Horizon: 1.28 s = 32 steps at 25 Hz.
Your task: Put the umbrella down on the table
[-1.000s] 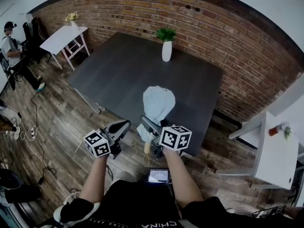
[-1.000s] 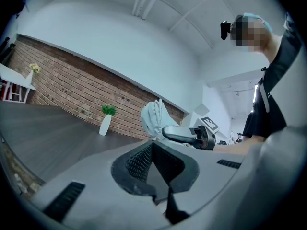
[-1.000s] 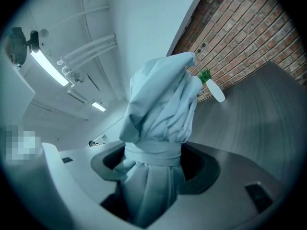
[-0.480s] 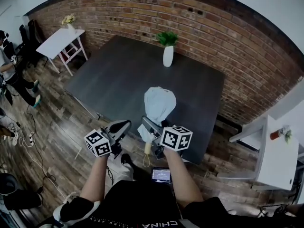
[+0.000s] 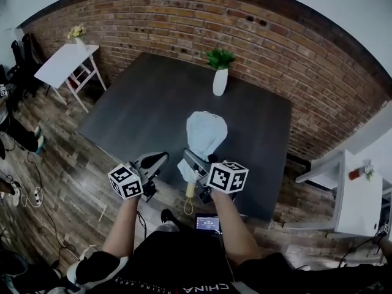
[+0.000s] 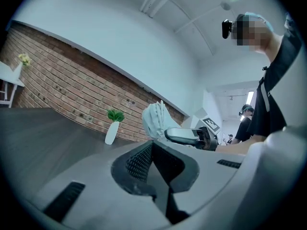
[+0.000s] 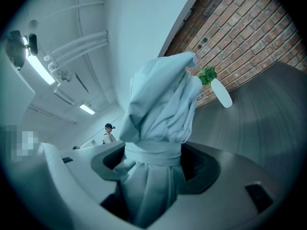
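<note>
A folded pale blue umbrella (image 5: 205, 133) stands upright in my right gripper (image 5: 193, 162), whose jaws are shut on its wrapped lower part, just under the tie band (image 7: 153, 153). Its tan handle and strap (image 5: 190, 192) hang below the jaws. In the head view the umbrella is held over the near edge of the dark grey table (image 5: 153, 103). My left gripper (image 5: 153, 162) floats to the left of it, shut and holding nothing; in the left gripper view the umbrella (image 6: 154, 120) shows just beyond its closed jaws.
A white vase with a green plant (image 5: 220, 78) stands at the table's far side by the brick wall. There is a white side table with flowers (image 5: 63, 63) at far left and another white table (image 5: 358, 201) at right. A person (image 5: 12, 124) is at the left edge.
The dark table has drawn closer and now lies under the umbrella and both grippers. The right gripper keeps its hold on the umbrella; the left one is unchanged.
</note>
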### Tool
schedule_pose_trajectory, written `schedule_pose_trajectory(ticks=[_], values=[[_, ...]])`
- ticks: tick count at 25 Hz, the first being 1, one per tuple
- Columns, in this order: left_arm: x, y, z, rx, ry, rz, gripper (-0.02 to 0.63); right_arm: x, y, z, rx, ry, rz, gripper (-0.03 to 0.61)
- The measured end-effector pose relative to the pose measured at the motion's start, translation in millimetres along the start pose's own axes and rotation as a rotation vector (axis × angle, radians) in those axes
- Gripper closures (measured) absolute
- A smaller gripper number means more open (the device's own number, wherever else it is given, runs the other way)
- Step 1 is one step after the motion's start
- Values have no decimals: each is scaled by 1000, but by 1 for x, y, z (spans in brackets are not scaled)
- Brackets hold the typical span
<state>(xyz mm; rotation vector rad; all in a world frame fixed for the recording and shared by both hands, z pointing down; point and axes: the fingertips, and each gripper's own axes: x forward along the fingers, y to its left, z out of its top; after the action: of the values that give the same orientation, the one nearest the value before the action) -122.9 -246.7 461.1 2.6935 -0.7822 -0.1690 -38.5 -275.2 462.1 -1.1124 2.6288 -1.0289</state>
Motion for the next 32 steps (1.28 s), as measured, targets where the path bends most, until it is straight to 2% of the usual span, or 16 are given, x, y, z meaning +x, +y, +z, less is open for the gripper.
schedule_pose_trajectory(ticks=[6, 12, 22, 32], values=[[-6, 45, 17, 1, 26, -56, 612, 45, 2, 13, 18, -41, -41, 276], [-13, 76, 23, -10, 24, -74, 612, 71, 2, 11, 39, -53, -66, 277], [4, 100, 21, -51, 24, -75, 612, 90, -10, 19, 48, -42, -67, 276], [34, 101, 39, -18, 17, -60, 612, 96, -23, 48, 25, -34, -26, 276]])
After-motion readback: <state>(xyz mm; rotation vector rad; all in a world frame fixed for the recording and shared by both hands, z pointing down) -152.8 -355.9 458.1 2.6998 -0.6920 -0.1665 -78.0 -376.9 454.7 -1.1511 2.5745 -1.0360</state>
